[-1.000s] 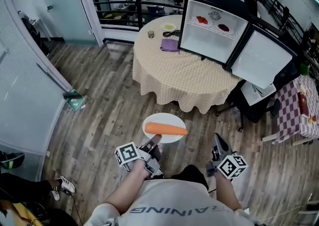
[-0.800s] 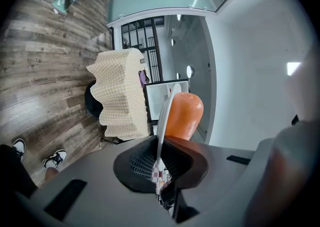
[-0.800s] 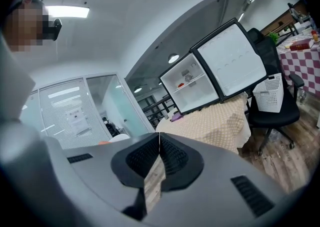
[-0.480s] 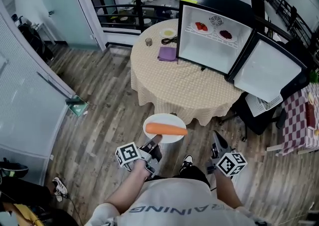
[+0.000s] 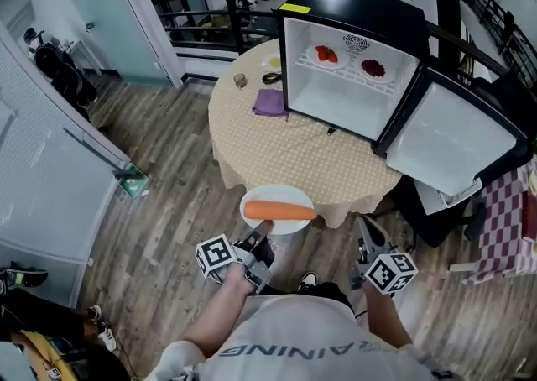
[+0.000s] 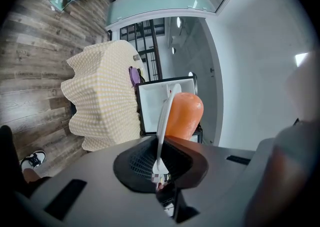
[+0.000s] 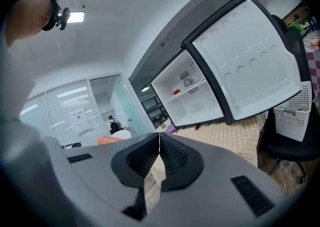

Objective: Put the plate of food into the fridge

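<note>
A white plate (image 5: pixel 277 211) with a long orange carrot (image 5: pixel 281 211) on it hangs over the floor in front of the round table (image 5: pixel 285 148). My left gripper (image 5: pixel 260 237) is shut on the plate's near rim; in the left gripper view the plate (image 6: pixel 164 121) stands edge-on between the pads with the carrot (image 6: pixel 184 116) beside it. My right gripper (image 5: pixel 366 235) is shut and empty, held low to the right; the right gripper view shows its pads (image 7: pixel 159 156) touching. The black fridge (image 5: pixel 352 60) stands on the table with its door (image 5: pixel 449 140) swung open to the right.
Two plates of red food (image 5: pixel 323 54) sit on the fridge's shelf. On the table left of the fridge lie a purple cloth (image 5: pixel 269 102) and a small cup (image 5: pixel 240 80). A black chair (image 5: pixel 428 211) stands under the open door. A glass partition (image 5: pixel 50 144) runs along the left.
The table and fridge have come closer and shifted left in the head view as the person walks forward. The plate stays held in the left gripper.
</note>
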